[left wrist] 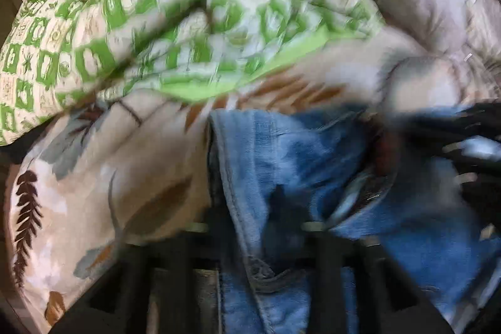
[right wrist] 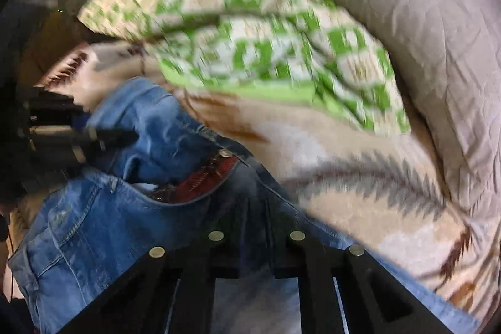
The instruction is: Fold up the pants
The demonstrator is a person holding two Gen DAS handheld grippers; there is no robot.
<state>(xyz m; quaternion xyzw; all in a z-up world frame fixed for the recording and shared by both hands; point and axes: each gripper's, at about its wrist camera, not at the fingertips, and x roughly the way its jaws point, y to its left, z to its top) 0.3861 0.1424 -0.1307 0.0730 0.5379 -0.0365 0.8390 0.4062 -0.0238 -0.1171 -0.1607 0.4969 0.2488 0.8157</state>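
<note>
I'm working over one bed [right wrist: 360,208] with a leaf-print cover; one green-checked quilt [left wrist: 141,21] and one grey pillow [right wrist: 422,21] are sitting behind. One pair of faded blue denim pants [right wrist: 109,224] is lying on it, waistband up for gripping. My left gripper [left wrist: 253,227] is straddling a denim edge, jaws partly apart. My right gripper [right wrist: 256,235] is clamping the waistband, jaws together.

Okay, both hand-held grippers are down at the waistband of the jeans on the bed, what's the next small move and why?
Probably lift the waistband a little. The right hand-held gripper looks shut on the jeans at the waist. The left hand-held gripper straddles the other edge, though blur hides whether it pinches. A small lift would check both grips before the jeans are folded over the leaf-print blanket.
</note>
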